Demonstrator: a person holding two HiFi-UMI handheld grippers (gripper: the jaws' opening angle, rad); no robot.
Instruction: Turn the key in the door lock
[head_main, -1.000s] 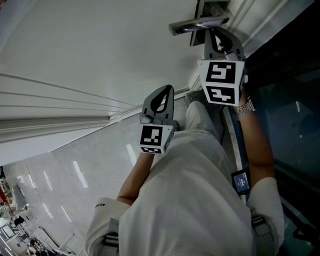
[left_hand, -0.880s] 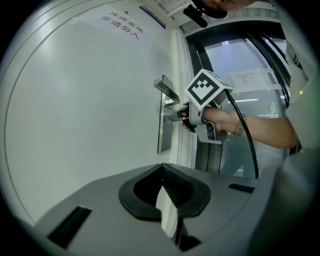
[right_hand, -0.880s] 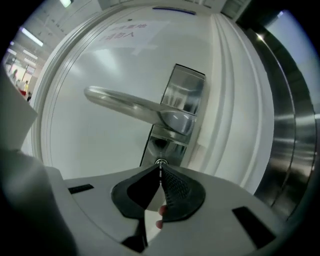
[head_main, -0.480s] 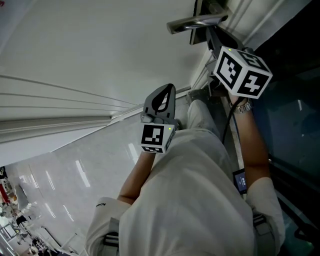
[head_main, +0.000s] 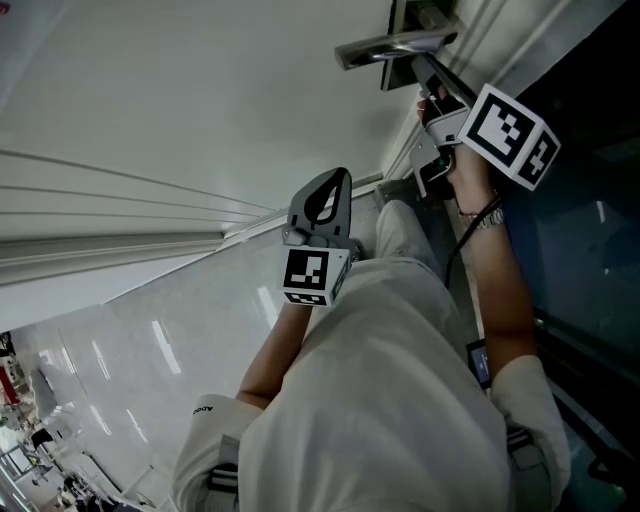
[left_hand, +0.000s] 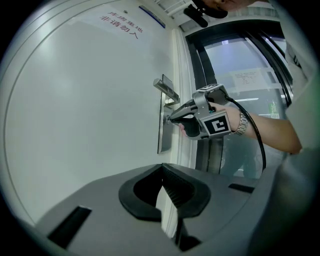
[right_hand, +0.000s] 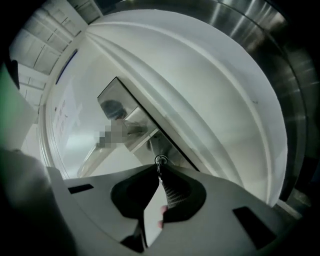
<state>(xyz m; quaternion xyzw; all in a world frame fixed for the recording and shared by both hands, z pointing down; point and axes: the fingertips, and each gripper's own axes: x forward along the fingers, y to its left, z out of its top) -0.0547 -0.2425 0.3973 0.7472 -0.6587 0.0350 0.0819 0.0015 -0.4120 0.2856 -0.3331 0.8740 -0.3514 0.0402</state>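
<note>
Fingers (right_hand: 172, 196) of right gripper (right_hand: 160, 168) pinch the mostly hidden key (right_hand: 160, 160); left gripper (left_hand: 162, 167) fingers pressed together.

My left claw (left_hand: 165, 172) and right claw (right_hand: 159, 175) are dull grey plastic. The door (head_main: 200, 90) is smooth white. Its handle (head_main: 390, 47), lock plate (left_hand: 164, 140) and key (right_hand: 160, 161) are shiny metal.

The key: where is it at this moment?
In the right gripper view, centre, the key sits pinched at the tips of the right gripper, in the lock plate beside the door handle.
</note>
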